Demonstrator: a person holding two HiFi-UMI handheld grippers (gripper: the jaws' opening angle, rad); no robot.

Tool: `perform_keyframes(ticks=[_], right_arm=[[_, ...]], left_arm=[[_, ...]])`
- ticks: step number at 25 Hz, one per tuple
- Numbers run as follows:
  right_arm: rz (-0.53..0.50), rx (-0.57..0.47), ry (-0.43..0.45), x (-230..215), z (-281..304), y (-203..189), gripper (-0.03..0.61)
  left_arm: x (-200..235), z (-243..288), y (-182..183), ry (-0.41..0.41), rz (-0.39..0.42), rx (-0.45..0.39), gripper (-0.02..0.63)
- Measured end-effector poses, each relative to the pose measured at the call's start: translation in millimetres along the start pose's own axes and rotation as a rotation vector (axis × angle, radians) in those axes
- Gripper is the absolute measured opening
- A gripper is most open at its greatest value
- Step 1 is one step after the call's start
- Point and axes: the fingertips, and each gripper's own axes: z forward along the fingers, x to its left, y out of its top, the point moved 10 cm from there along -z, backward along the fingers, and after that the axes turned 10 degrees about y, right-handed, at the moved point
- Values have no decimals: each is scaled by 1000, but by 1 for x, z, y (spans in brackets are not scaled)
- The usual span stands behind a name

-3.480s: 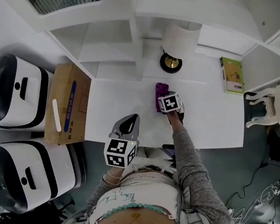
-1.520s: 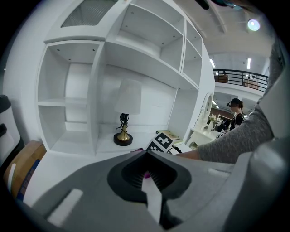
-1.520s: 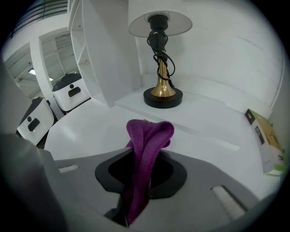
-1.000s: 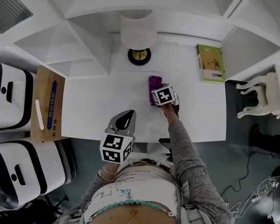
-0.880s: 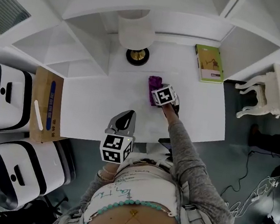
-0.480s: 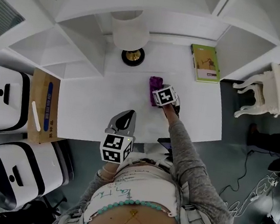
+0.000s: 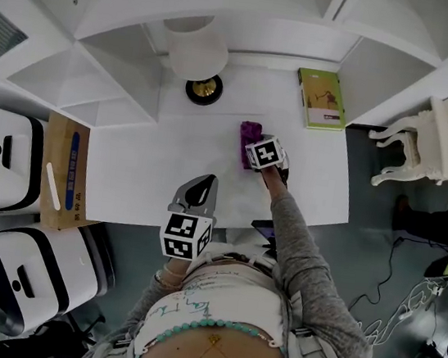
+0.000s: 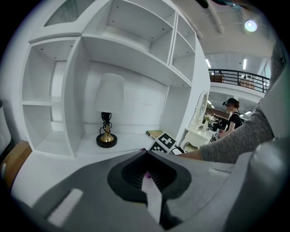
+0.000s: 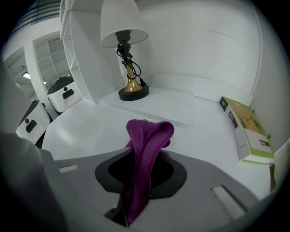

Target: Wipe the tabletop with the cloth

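Purple cloth [image 7: 250, 135] sits bunched in the right gripper [image 7: 258, 156], whose jaws are clamped on a fold of it — the free end humps up and forward past the tips in the right gripper view. It is over the middle of the white tabletop [image 7: 158, 177], toward the back, between the table lamp [image 7: 197, 61] and the green book [image 7: 322, 99] and close to neither. Whether the fabric actually presses on the surface I cannot tell. The left gripper [image 7: 205, 186] hovers at the near edge of the table by the person's body, jaws closed together with nothing between them.

The step in hand looks like a wiping stroke. To do it well, the right gripper should tilt so the loose hump of cloth meets the table rather than the hard jaw tips. Pressure should be even. A bunched cloth likely covers only a narrow strip, so passes should overlap closely — most of the bare surface lies to the left. The grip needs to hold firm, since drag could pull the fold out. Strokes near the back should stop short of the lamp's base and cord.
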Motion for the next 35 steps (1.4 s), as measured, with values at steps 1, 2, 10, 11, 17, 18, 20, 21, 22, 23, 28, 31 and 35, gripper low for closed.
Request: perform_keyframes(ticks=[1,2,10,11,17,18,20,21,22,23,28,31,35], right_arm=[[3,0,-1,-2,-1,-2,91],[6,0,-3,-4,-3,-3,91],[17,-3,-17,-22,-17,-14,91],[20,-3,-19,-24,-19,-16,91],[29,-1,-28,-37,-29,-24,91],[30,-2,-29,-39,-30,-25,91],[30,-6,-32,-42,-32,-27,91],[30,-7,-33,-44,-33,-29,91],[30,-6,-34,-45,-35,-30,91],[31,-5,-33,-47,-36,-31,91],[39,-3,-36,-54,-44,-37,91],[39,-7,-56,-63,-50,-42,91],[62,-8,-76,-76,-59,-50,91]], left_arm=[[-2,1,0,-2,0,1,0],[-4,2,0,-5,1,2,0],[-21,9,2,-17,7,-4,0],[-23,9,3,-18,8,-4,0],[-33,12,3,-19,11,-7,0],[-34,12,4,-18,11,-8,0],[-37,13,4,-18,12,-8,0],[-39,14,4,-18,12,-8,0],[-41,14,4,-19,13,-8,0],[-42,14,4,-19,14,-8,0],[-49,14,3,-17,17,-9,0],[-52,15,3,-15,18,-10,0],[-56,16,3,-15,19,-11,0]])
